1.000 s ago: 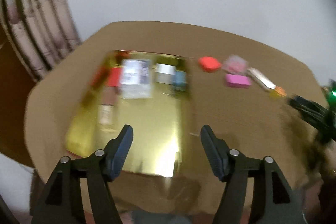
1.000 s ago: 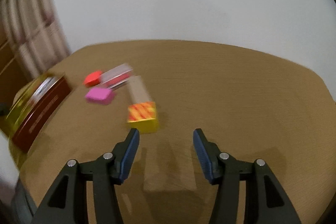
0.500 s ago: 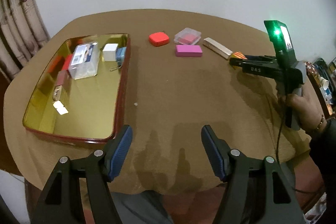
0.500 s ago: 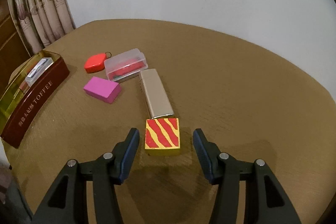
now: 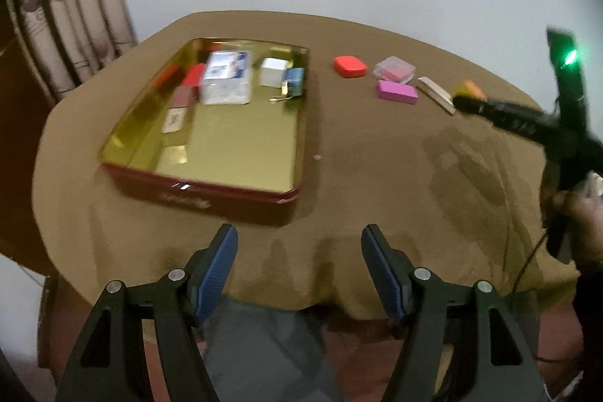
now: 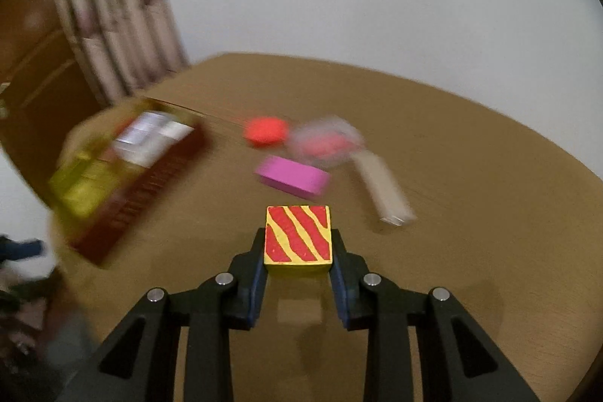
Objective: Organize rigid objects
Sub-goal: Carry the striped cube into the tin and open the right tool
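My right gripper (image 6: 297, 251) is shut on a yellow block with red stripes (image 6: 297, 236) and holds it above the brown table; its shadow lies below. In the left wrist view it (image 5: 469, 102) sits at the right with the block (image 5: 469, 88) at its tip. My left gripper (image 5: 299, 262) is open and empty at the table's near edge, in front of a gold tin tray (image 5: 241, 138) holding several small boxes. A pink block (image 6: 292, 179), a red case (image 6: 265, 130), a clear box (image 6: 328, 138) and a beige bar (image 6: 384, 191) lie on the table.
The tray (image 6: 124, 191) stands at the left in the right wrist view, blurred. A curtain (image 5: 68, 25) hangs at the back left, a white wall behind. The table (image 5: 377, 157) is round with a brown cloth. The person's hand (image 5: 580, 210) holds the right gripper.
My right gripper has closed on the striped block and lifted it off the table, swinging left. My left gripper has shifted so the tray lies closer in front of it.
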